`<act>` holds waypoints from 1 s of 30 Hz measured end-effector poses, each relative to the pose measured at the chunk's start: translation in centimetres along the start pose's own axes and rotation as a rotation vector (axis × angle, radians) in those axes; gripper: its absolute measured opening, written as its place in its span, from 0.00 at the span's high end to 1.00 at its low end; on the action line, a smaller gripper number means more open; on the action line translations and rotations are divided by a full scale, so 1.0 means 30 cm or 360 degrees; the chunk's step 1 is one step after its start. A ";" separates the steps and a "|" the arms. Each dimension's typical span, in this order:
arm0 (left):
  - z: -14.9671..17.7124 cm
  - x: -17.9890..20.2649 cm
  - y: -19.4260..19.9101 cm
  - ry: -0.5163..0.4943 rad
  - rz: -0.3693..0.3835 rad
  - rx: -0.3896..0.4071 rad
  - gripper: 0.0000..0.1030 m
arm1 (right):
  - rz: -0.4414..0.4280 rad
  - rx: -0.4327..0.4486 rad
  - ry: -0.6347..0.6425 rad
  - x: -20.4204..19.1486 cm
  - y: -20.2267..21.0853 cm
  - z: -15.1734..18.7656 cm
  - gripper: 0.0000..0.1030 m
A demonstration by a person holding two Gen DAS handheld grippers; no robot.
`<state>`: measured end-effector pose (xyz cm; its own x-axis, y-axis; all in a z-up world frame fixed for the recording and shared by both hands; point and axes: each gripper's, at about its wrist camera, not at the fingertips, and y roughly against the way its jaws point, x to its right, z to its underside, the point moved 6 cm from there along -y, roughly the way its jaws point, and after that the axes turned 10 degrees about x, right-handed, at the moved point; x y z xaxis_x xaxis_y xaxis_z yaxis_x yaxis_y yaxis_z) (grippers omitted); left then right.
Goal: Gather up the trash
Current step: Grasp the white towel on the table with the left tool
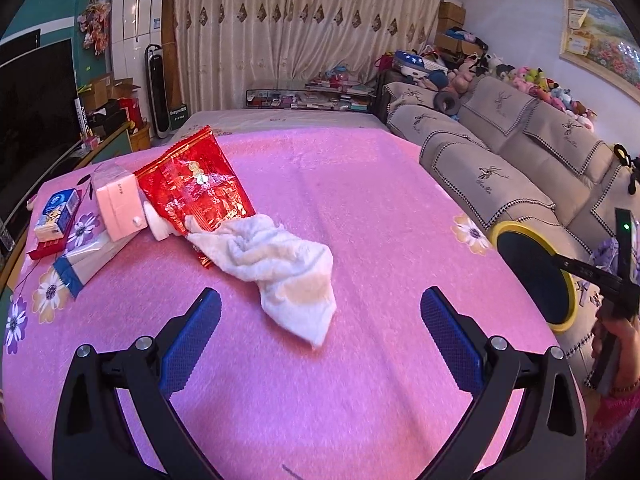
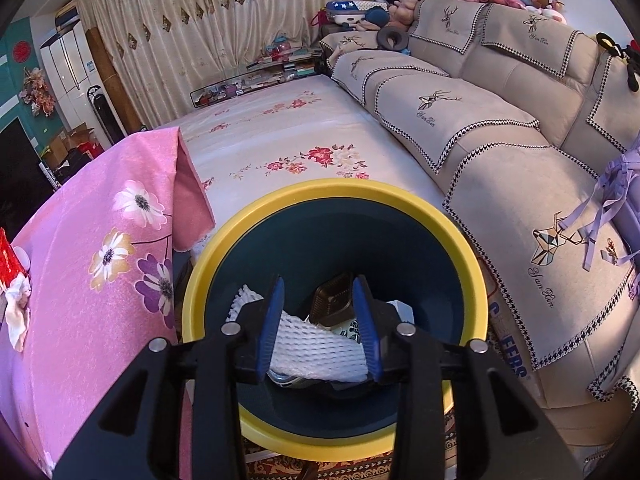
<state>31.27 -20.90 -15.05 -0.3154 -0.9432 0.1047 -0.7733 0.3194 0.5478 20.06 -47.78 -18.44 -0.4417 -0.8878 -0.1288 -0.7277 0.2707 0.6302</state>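
Pink flowered blanket (image 1: 360,200) spread over the bed, folded back at its far edge to bare a white floral sheet (image 2: 280,136). Grey sofa (image 1: 500,152) along the bed's right side, soft toys (image 1: 536,84) lined on its back.

Dark blue bin with a yellow rim (image 2: 332,192) standing between the bed's right edge and the sofa, at the blanket's near right corner. Inside it: white foam netting (image 2: 316,348), a dark ribbed tray (image 2: 334,300), and a scrap of patterned packaging, too hidden to identify.

Crumpled white cloth (image 1: 276,268) lying mid-blanket, its upper end touching a red foil bag (image 1: 196,184). Toward the blanket's left edge, a pink box (image 1: 118,204) leaning beside the red bag, a blue-and-white tissue pack (image 1: 56,212) just left of it, and a flat blue-edged packet (image 1: 84,260) nearer the front.

Left gripper (image 1: 320,320) hovering above the blanket, jaws spread wide and empty, the cloth's lower tip between the fingers and clear of both pads.

Right gripper (image 2: 318,320) poised over the bin mouth, jaws partly apart, gripping nothing, netting visible below through the gap.
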 end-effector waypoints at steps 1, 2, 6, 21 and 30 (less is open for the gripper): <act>-0.003 -0.005 -0.023 0.0004 -0.0016 -0.0014 0.05 | -0.0001 -0.0001 -0.0004 0.002 0.000 0.001 0.66; -0.007 -0.010 -0.045 0.0009 -0.0024 -0.0025 0.05 | 0.0000 -0.0002 -0.0008 0.007 0.000 0.003 0.66; -0.003 -0.026 -0.107 0.0010 -0.0059 -0.0061 0.05 | 0.0002 -0.0008 -0.0017 0.024 -0.004 0.011 0.66; 0.006 -0.034 -0.231 0.0010 -0.0118 -0.0125 0.20 | -0.0050 -0.0040 -0.0009 -0.005 -0.023 0.043 0.66; 0.021 -0.059 -0.250 0.0063 -0.0108 -0.0153 0.51 | -0.0055 -0.0043 -0.0009 -0.005 -0.020 0.049 0.66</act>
<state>37.28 -21.58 -19.87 -0.2409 -0.9658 0.0963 -0.7350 0.2464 0.6317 19.78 -47.26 -19.94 -0.4194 -0.8944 -0.1550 -0.7282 0.2295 0.6458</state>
